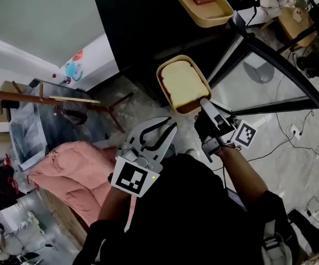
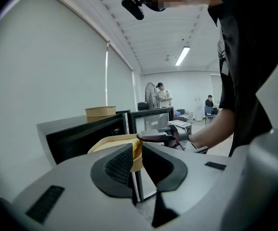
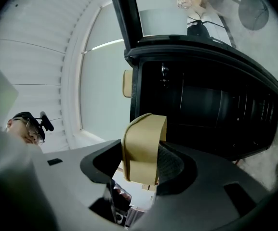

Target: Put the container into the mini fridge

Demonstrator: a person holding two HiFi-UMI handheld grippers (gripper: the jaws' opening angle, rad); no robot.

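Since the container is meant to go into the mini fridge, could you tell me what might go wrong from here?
The right tongs pinch only one end of the tan container, so it could tilt or slip. It may also knock the open glass door or the mini fridge frame going in.

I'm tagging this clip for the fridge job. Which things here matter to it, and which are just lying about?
In the job:
- container, pinched at its rim by the right gripper
- mini fridge, with its glass door open

Lying about:
- second container on top of the fridge
- pink quilt
- wooden rack
- left gripper, shut and empty
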